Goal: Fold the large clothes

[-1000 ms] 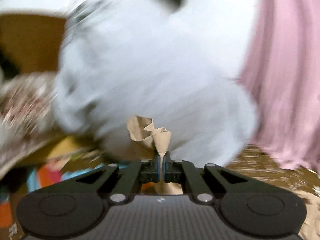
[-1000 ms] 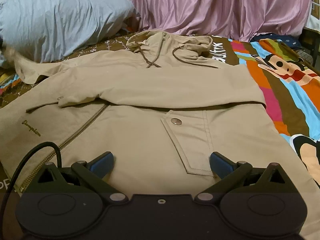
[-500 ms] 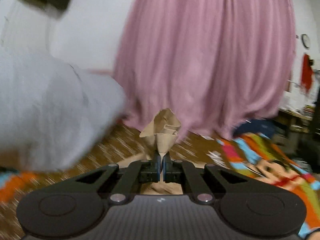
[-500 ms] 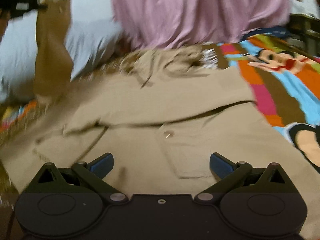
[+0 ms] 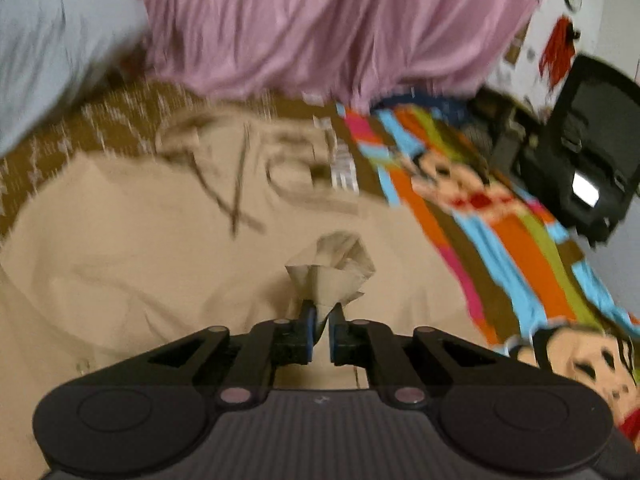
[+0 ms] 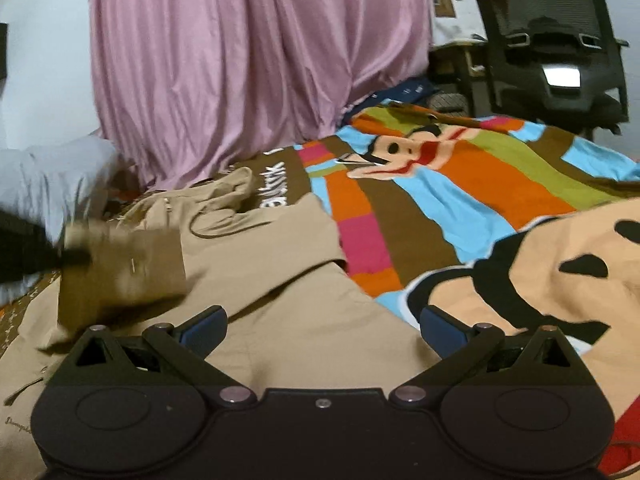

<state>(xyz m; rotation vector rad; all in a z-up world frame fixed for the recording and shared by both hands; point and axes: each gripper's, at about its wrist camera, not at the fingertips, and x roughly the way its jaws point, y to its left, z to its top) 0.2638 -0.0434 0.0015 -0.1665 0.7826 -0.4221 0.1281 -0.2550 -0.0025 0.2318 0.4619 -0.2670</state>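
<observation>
A tan hooded jacket (image 5: 168,248) lies spread on the bed, hood toward the pink curtain. My left gripper (image 5: 320,326) is shut on the cuff of the jacket's sleeve (image 5: 334,264) and holds it above the jacket's chest. In the right wrist view the same sleeve (image 6: 120,276) hangs blurred at the left over the jacket (image 6: 280,288), with the left gripper (image 6: 24,256) a dark blur behind it. My right gripper (image 6: 324,326) is open and empty, just above the jacket's right edge.
A colourful striped cartoon bedsheet (image 6: 460,200) covers the bed to the right. A pink curtain (image 6: 248,60) hangs behind. A grey pillow (image 6: 44,176) lies at the far left. A black office chair (image 6: 552,48) stands beyond the bed at the right.
My left gripper has swung the sleeve cuff from over by the pillow, up and across to above the jacket's chest. My right gripper has turned to the right, still open.
</observation>
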